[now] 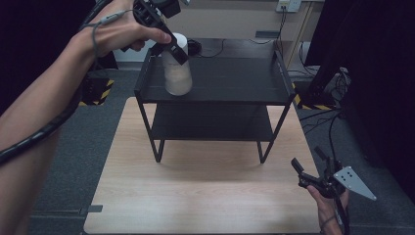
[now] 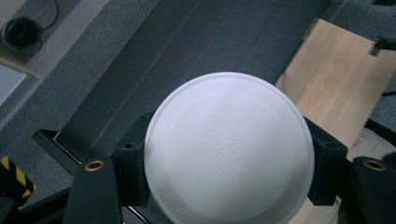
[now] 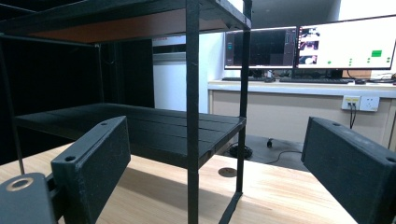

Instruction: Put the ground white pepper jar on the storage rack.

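Grey carpet, dark room; two monitors [image 3: 310,46] lit on far desk. Wood table [image 1: 205,196] carried black 2-tier rack [image 1: 235,81]. My left gripper [image 1: 171,46] pinched white-lidded jar [image 1: 177,73] on top shelf, left end. Right gripper [image 1: 306,178] spread, near table's right edge.

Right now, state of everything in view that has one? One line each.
Left gripper: shut on the bottle, at its top.
Bottle: upright, white lid on, at the top shelf's left end.
Right gripper: open, empty, low at the table's right edge.
Rack: upright on the table; lower shelf bare.
Monitors: on.
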